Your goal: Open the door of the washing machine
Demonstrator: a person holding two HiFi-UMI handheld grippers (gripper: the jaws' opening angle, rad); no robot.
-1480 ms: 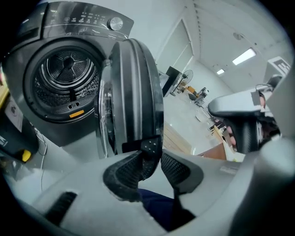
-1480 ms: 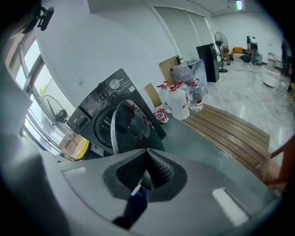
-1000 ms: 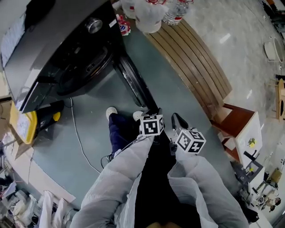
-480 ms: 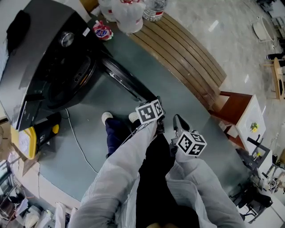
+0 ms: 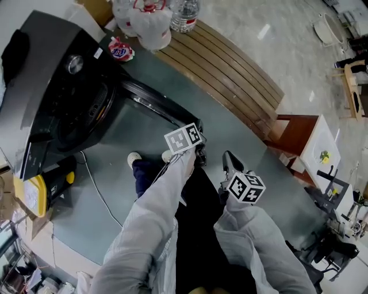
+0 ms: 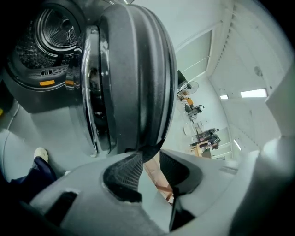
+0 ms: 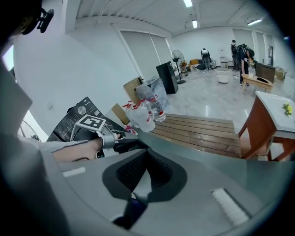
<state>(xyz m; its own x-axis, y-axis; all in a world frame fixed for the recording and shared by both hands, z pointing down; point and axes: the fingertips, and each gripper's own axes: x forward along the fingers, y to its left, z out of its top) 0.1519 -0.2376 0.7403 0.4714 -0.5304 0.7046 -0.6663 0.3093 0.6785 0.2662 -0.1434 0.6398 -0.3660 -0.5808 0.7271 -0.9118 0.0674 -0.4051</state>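
Note:
The dark grey washing machine (image 5: 57, 86) stands at the upper left of the head view, and its round door (image 5: 152, 100) hangs open toward me. My left gripper (image 5: 199, 152) holds the door's outer rim. In the left gripper view that rim (image 6: 133, 83) narrows to a wedge pinched between the fingertips of the left gripper (image 6: 148, 159), whose jaws are closing. The steel drum (image 6: 60, 27) shows behind the door. My right gripper (image 5: 229, 158) hovers just right of the left one, off the door. In its own view the right gripper (image 7: 146, 154) has its tips together with nothing between them.
A slatted wooden bench (image 5: 230, 74) runs along behind the door, with white bags (image 5: 150, 23) and a water bottle (image 5: 185, 14) at its far end. A red-brown stand (image 5: 293, 135) is at the right. A yellow box (image 5: 29, 195) and a cable (image 5: 100, 195) lie left of my feet (image 5: 134, 158).
The door has swung wider out from the machine's front with my left gripper on its rim. My right gripper has drifted along beside it.

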